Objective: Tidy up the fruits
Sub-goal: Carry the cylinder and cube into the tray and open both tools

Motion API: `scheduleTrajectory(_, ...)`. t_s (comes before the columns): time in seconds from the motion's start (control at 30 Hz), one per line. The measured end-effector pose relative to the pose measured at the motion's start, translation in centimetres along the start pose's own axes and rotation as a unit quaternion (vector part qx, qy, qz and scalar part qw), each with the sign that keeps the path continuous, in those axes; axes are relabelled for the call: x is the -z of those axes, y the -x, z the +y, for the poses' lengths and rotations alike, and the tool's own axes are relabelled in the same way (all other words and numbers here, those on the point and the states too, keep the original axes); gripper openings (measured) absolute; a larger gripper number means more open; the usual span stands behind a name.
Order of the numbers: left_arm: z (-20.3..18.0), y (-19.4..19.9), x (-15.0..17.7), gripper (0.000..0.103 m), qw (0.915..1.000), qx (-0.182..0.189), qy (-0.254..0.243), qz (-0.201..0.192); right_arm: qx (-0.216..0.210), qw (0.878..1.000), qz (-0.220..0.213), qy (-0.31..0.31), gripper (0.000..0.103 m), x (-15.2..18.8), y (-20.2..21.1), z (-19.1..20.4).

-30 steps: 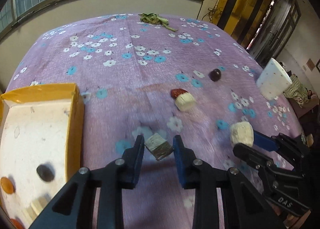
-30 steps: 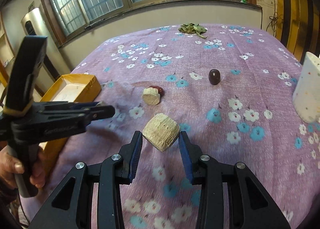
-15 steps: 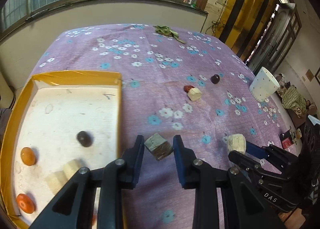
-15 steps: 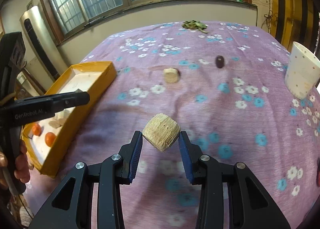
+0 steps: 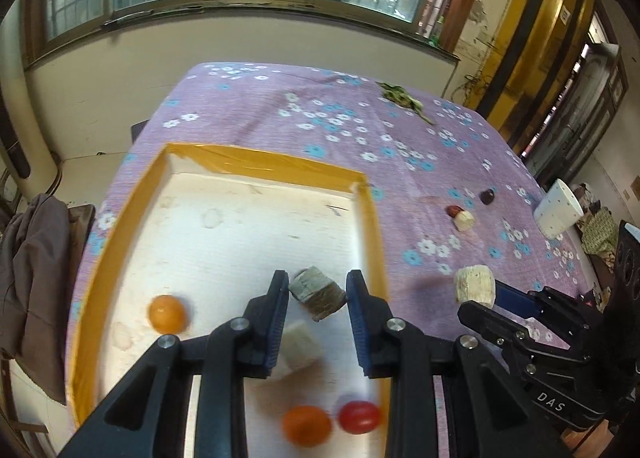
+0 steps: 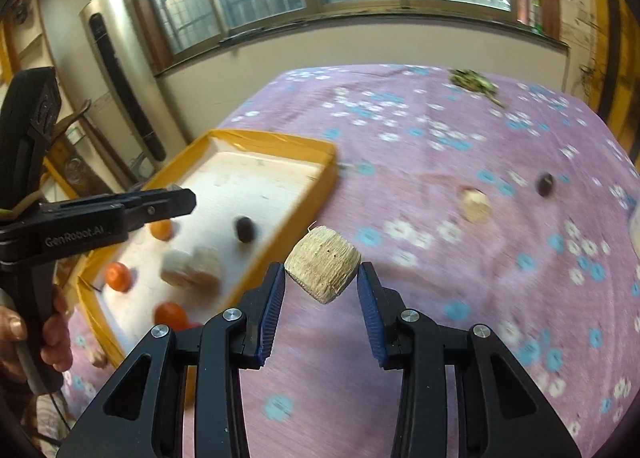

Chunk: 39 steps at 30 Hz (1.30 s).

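My left gripper (image 5: 318,292) is shut on a grey-brown fruit chunk (image 5: 317,293) and holds it above the right part of the yellow-rimmed box (image 5: 264,159). The box holds orange fruits (image 5: 167,313), a red one (image 5: 359,416) and a pale chunk (image 5: 298,348). My right gripper (image 6: 322,282) is shut on a tan ridged fruit chunk (image 6: 323,264), held above the cloth just right of the box (image 6: 316,185). That chunk also shows in the left wrist view (image 5: 475,284). On the cloth lie a pale chunk (image 5: 464,220), a red fruit (image 5: 452,210) and a dark fruit (image 5: 487,196).
A white spotted cup (image 5: 558,209) stands near the table's right edge. Green leaves (image 5: 402,97) lie at the far end of the purple flowered cloth (image 5: 328,125). A wall with windows is behind the table. A grey garment (image 5: 36,282) hangs at the left.
Both grippers have moved left with their chunks. The left one went from above the cloth to above the box; the right one came close to the box's right wall.
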<state>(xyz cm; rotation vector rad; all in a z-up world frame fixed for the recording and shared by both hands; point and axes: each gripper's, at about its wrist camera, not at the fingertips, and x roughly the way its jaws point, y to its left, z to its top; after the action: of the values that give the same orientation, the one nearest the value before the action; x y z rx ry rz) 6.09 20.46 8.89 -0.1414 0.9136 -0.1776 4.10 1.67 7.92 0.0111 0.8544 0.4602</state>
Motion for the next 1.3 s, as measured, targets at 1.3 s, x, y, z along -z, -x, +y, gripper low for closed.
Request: scheduleTrajectory(1.3,9.5,-9.2,-3.7,0.034,0.993,-0.091,0.025,0.072,0.009,0.992,0.108,0.066,0.04,-5.9,-14.7,6.5)
